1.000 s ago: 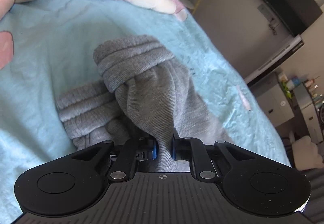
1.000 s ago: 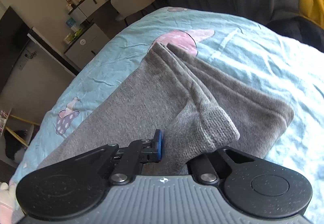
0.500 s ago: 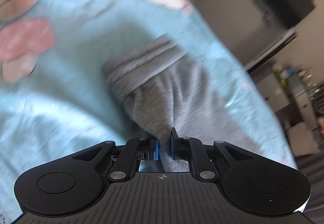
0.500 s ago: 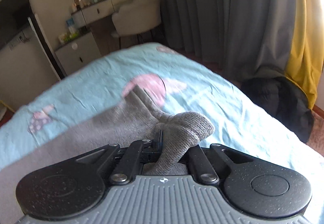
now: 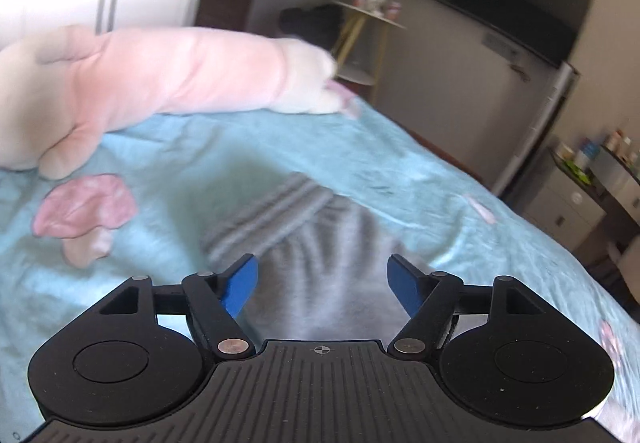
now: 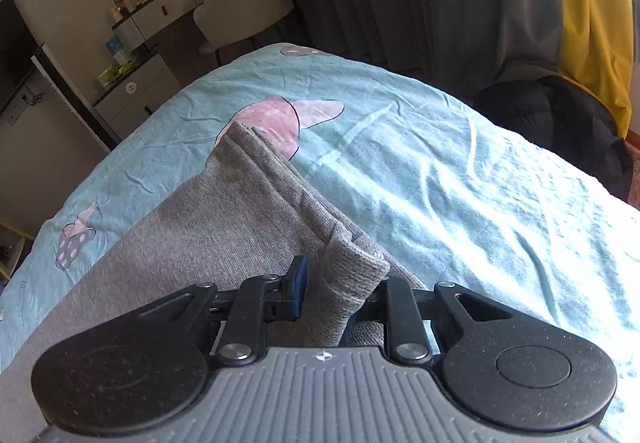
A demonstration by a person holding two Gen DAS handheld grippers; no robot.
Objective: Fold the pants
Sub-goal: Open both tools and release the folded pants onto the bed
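The grey knit pants [image 6: 224, 227] lie on the light blue bed sheet [image 6: 460, 179]. In the left wrist view they show blurred, with the ribbed waistband [image 5: 272, 215] just ahead. My left gripper [image 5: 322, 279] is open and empty, its blue pads apart above the grey fabric. My right gripper [image 6: 336, 283] is shut on a ribbed cuff [image 6: 352, 267] of the pants, held just above the flat leg. The right pad is hidden behind the cuff.
A pink and white plush toy [image 5: 160, 75] lies at the far edge of the bed. A dark bag [image 6: 560, 115] sits beside the bed under grey and yellow curtains. A dresser with a chair [image 6: 240, 3] and a wall TV [image 5: 504, 7] stand beyond.
My left gripper has opened and let go of the pants, which dropped flat on the sheet. My right gripper kept the cuff and lowered it toward the bed.
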